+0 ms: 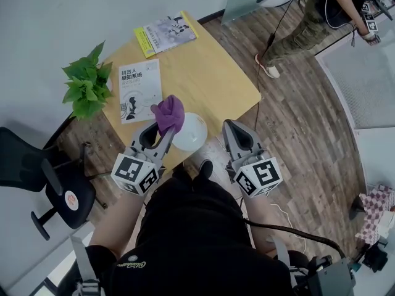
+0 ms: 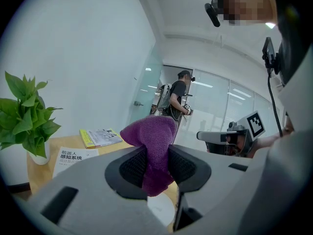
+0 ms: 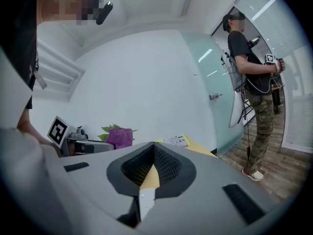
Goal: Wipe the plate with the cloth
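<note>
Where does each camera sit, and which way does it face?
Head view: on the person's head, looking steeply down at table, plate, left gripper and right gripper; black-clad torso shows.
Left gripper view: on the left gripper, along jaws shut on the cloth, toward plant.
Right gripper view: on the right gripper, along empty shut jaws, toward a standing person.
Shared: both gripper views show the cloth and that person.

We see only part of the plate (image 1: pixel 196 133) in the head view: the cloth (image 1: pixel 169 114) and the left gripper (image 1: pixel 162 131) cover its left side (in the left gripper view only a pale sliver shows beneath the jaws). The top edge cuts off the bystander (image 1: pixel 308 17). The booklet (image 1: pixel 139 90) carries print too small for us to read.
</note>
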A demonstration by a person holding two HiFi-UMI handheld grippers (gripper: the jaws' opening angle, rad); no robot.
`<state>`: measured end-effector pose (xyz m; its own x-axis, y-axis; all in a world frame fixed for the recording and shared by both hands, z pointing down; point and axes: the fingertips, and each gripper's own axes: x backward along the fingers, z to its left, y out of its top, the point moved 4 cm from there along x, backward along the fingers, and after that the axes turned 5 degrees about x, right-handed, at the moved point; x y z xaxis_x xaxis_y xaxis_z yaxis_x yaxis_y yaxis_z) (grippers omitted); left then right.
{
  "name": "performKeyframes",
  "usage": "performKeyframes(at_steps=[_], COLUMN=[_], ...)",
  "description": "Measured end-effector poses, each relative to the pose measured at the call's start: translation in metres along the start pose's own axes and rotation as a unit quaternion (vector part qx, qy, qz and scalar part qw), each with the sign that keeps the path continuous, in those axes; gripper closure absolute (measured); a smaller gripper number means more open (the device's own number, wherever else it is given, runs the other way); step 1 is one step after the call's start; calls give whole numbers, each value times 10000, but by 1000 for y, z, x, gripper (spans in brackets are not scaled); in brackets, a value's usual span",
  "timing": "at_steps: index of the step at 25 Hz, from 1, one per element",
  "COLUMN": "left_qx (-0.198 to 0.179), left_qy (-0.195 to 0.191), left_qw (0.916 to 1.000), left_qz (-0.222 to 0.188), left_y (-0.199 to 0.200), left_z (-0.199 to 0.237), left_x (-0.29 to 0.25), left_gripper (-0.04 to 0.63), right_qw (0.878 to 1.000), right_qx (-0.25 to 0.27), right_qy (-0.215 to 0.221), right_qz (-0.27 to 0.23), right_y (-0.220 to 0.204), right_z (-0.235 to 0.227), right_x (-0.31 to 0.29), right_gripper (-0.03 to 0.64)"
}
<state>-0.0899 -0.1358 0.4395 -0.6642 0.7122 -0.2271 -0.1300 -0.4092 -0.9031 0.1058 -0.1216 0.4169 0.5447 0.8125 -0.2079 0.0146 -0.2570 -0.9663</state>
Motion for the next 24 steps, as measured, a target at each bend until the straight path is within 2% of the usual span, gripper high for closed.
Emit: performKeyframes(at_steps=[24], left_qx=[39], left_qy=[-28], left_qw=[10000], left_qz=[73], left_y=[-4], left_z=[6], left_x=[0], left_gripper=[477], right_qw=[10000], right_qx=[21], right_qy=[-15], right_qz=[51], right_y=[-4], right_z=[6], right_x=[-6], right_gripper=[618])
